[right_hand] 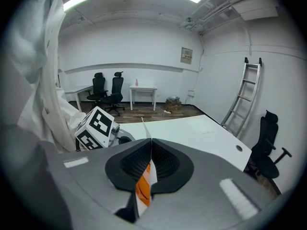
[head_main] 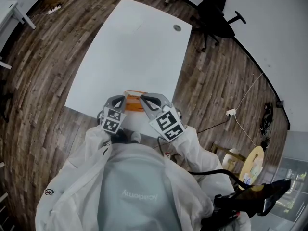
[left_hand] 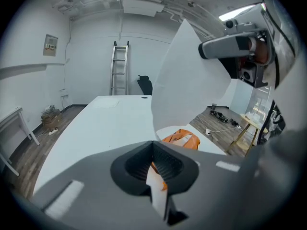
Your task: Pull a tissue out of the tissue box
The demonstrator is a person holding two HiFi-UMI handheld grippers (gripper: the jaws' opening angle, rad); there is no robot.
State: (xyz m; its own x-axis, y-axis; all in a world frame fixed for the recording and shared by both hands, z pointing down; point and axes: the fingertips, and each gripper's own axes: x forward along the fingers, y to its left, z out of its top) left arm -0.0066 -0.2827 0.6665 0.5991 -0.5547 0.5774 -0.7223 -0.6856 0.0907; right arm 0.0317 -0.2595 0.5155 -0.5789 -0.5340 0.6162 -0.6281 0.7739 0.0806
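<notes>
The orange tissue box lies at the near edge of the white table, between my two grippers. My left gripper is shut, with a white and orange edge of the box pinched between its pads. The box shows just past its jaw tips. My right gripper is shut on a white tissue, which stands up as a broad sheet from the box to that gripper. In the right gripper view the tissue's thin edge rises from the shut jaws.
A black office chair stands beyond the table's far right corner. A ladder leans on the far wall. On the wooden floor to the right are a cable with a socket and a small wooden stand.
</notes>
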